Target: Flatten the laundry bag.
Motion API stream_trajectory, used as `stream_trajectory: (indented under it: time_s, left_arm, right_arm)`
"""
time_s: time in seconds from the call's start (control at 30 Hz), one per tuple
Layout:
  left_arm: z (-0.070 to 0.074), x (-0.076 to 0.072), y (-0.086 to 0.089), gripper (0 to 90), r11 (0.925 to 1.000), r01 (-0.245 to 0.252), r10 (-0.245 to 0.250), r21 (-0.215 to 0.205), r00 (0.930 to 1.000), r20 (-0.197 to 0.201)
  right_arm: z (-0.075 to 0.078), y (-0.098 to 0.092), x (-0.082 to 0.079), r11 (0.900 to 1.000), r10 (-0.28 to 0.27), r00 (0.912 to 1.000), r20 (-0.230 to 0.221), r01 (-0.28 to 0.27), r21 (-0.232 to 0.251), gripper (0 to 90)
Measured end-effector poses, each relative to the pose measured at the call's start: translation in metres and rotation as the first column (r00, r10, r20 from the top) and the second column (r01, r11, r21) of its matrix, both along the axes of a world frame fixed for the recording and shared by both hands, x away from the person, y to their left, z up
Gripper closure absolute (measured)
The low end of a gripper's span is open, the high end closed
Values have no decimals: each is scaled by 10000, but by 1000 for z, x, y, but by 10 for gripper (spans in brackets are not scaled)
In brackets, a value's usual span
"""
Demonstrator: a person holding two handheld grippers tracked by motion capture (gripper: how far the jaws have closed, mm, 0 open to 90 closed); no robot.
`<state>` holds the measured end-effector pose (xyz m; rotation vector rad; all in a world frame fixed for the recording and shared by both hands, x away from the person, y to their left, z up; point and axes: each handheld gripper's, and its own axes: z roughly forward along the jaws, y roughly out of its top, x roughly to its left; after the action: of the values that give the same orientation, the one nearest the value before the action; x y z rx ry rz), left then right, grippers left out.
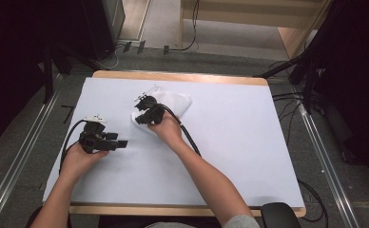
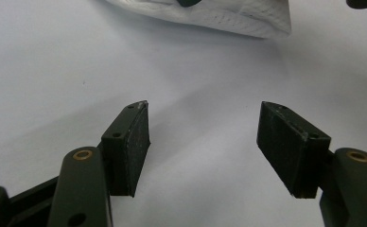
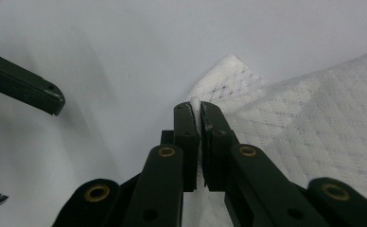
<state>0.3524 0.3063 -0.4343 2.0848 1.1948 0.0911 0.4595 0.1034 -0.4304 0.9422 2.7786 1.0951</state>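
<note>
A white paper towel [image 1: 173, 102] lies crumpled on the white table [image 1: 230, 142], left of the middle. My right gripper [image 1: 139, 119] is at the towel's near left corner, and in the right gripper view its jaws [image 3: 197, 111] are shut on a pinched fold of the towel [image 3: 314, 123]. My left gripper [image 1: 123, 143] rests lower left on the table, pointing right. Its jaws [image 2: 205, 142] stand wide open with nothing between them, and the towel's edge [image 2: 229, 16] lies beyond them.
The table's wooden rim [image 1: 182, 76] runs along the far side. Cables [image 1: 292, 102] and dark stands surround the table on the floor. A black object [image 1: 280, 216] sits at the near right edge.
</note>
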Motion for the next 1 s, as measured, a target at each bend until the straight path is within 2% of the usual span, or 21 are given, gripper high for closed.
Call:
stream_trajectory:
  time_s: [0.23,0.33,0.4,0.5,0.7,0.9,1.0]
  left_arm:
    - [0,0,0,359,10000,10,-10,30,10000,22]
    - [-1,0,-1,361,10000,11,-11,58,10000,5]
    - [0,1,-1,362,10000,20,-20,88,10000,2]
    - [0,1,-2,363,9999,56,-56,104,10000,17]
    - [1,1,-3,376,9999,32,-33,107,9999,103]
    - [4,1,-10,398,9997,85,-97,222,9986,513]
    - [3,3,-13,428,9999,85,-91,130,9987,492]
  right_arm:
    - [3,-3,-1,9999,114,9999,-25,-114,-49,879]
    - [6,-6,-1,9996,124,9998,-183,-120,258,861]
    - [10,-7,-3,9997,257,9996,149,-258,36,871]
    - [13,-9,-6,9994,314,9991,296,-309,-154,889]
    - [24,-26,-14,9993,37,9991,412,-52,375,888]
    - [28,-46,-24,9975,-137,9977,658,90,707,886]
    - [31,-56,-28,9963,-196,9968,774,130,852,887]
